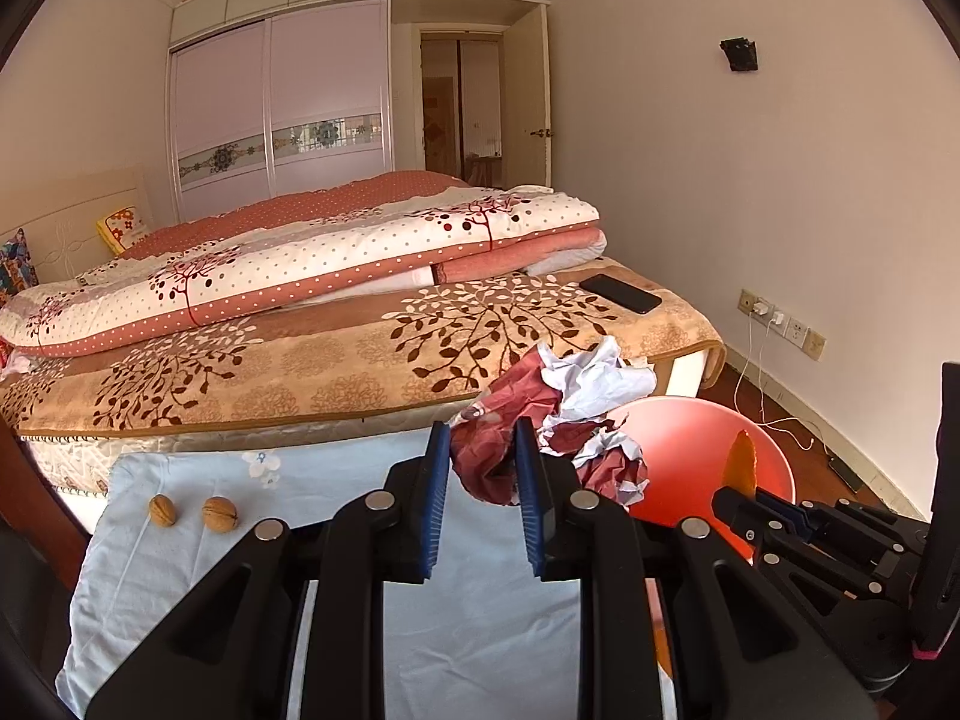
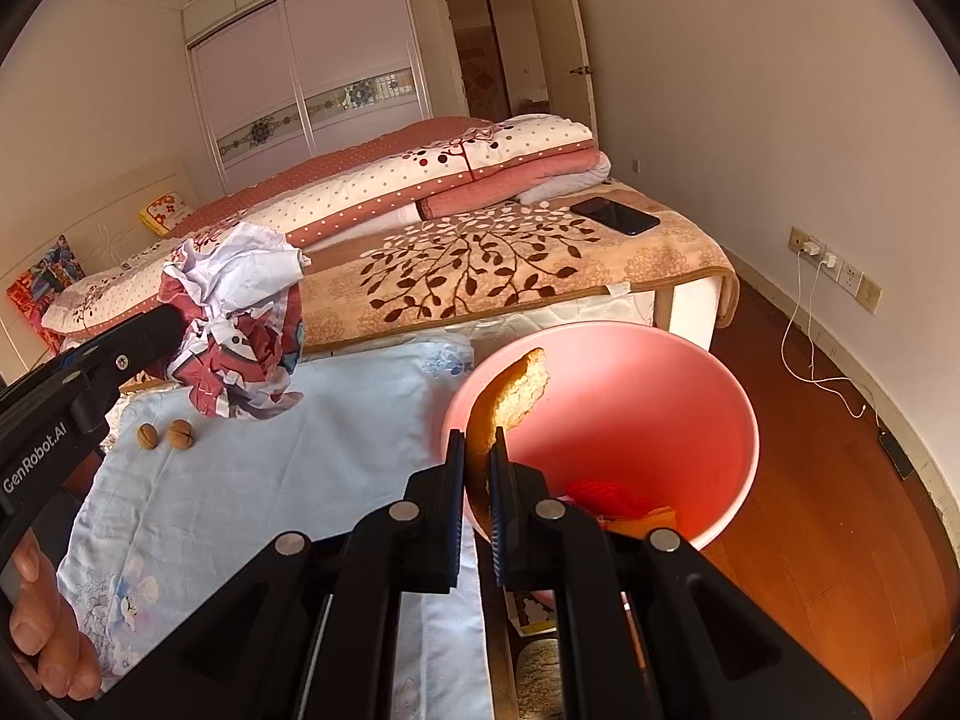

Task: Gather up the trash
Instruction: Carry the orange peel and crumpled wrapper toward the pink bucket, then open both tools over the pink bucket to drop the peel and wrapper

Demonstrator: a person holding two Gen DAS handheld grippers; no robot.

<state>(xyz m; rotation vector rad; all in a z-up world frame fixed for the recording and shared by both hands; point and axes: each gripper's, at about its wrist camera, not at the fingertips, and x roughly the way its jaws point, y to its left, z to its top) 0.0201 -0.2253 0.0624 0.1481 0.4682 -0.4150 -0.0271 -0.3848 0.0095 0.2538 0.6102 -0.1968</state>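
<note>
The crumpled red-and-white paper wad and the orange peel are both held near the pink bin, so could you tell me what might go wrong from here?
1. The crumpled red-and-white paper wad in the left gripper hangs over the pale blue floral cloth, short of the pink plastic bin; released now, it would probably miss.
2. The right gripper pinches only the curved orange peel at its lower end near the rim, so it may slip outside.

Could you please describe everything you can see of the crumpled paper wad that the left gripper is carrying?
The crumpled paper wad is a loose ball of thin, glossy-looking printed paper, dark red with white patches and white undersides showing, creased all over. The left gripper is shut on its lower part, so it hangs in the air above the pale blue cloth, clear of it. In the left wrist view it sits just left of the pink bin. Nothing else touches it.
</note>
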